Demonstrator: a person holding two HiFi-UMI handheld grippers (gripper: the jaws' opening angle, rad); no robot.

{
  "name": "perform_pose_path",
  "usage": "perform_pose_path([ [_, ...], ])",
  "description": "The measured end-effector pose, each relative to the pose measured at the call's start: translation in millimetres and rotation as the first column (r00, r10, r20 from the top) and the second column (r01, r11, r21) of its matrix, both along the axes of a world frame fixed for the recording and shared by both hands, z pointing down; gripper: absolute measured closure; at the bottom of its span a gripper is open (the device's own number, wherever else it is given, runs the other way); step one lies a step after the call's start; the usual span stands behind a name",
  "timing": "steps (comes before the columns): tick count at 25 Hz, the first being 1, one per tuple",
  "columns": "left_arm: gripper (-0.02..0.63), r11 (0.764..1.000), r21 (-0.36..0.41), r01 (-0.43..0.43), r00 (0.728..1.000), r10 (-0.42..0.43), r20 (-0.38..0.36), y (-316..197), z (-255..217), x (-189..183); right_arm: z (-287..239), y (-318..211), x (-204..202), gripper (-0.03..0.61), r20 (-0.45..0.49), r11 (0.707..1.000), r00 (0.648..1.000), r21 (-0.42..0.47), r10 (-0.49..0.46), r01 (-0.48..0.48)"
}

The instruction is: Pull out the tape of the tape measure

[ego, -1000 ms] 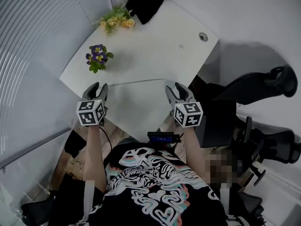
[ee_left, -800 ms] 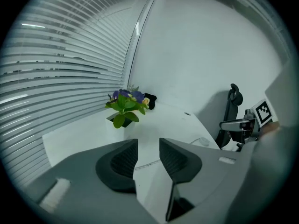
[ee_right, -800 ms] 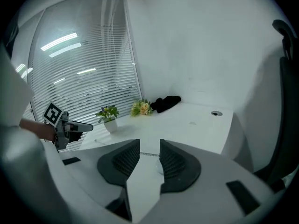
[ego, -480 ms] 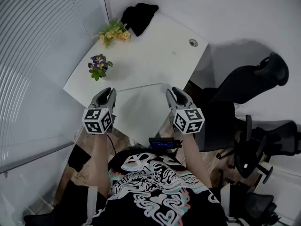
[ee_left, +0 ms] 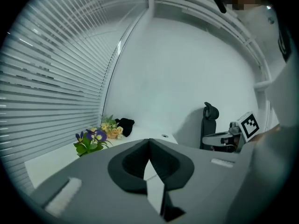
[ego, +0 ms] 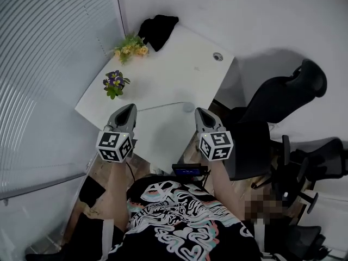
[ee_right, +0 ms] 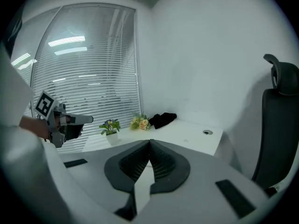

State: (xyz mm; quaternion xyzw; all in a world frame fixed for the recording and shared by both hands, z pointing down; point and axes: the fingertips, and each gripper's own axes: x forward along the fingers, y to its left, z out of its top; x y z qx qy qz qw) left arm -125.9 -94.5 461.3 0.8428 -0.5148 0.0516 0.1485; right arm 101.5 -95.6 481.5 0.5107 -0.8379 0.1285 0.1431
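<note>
No tape measure shows in any view. In the head view my left gripper [ego: 129, 109] and right gripper [ego: 200, 113] are held side by side in the air over the near edge of the white desk [ego: 179, 69]. Both have just been closing, and both now stand shut with nothing between their jaws. The left gripper view shows its tips [ee_left: 149, 140] pressed together, and so does the right gripper view [ee_right: 150, 141]. Each gripper also appears in the other's view: the right gripper [ee_left: 233, 135] and the left gripper [ee_right: 63, 121].
On the desk stand a pot of purple flowers [ego: 114, 84], a yellow bunch [ego: 130, 47] and a black cloth [ego: 157, 25]; a cable hole [ego: 218, 56] lies at its right. Window blinds [ego: 49, 64] run along the left. Black office chairs [ego: 283, 99] stand at the right.
Both grippers have risen and shifted toward the desk, and their jaws have gone from open to shut on nothing.
</note>
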Motion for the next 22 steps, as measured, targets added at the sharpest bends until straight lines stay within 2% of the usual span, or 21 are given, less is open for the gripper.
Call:
perform_pose_path([
  [3, 0.612, 1.000, 0.006, -0.003, 1.000, 0.003, 0.026, 1.8, 0.9, 1.3, -2.6, 1.4, -1.6, 0.577, 0.012, 1.000, 1.000, 0.002, 0.003, -0.004],
  [18, 0.612, 1.000, -0.017, -0.011, 0.999, 0.011, 0.034, 4.8, 3.3, 9.1, -8.5, 6.7, 10.1, 0.577, 0.018, 0.999, 0.999, -0.011, 0.035, -0.035],
  [22, 0.612, 1.000, -0.024, -0.014, 1.000, 0.014, 0.005, 4.2, 3.6, 9.5, -7.8, 6.6, 13.8, 0.578, 0.007, 0.999, 0.999, -0.010, 0.039, -0.039],
])
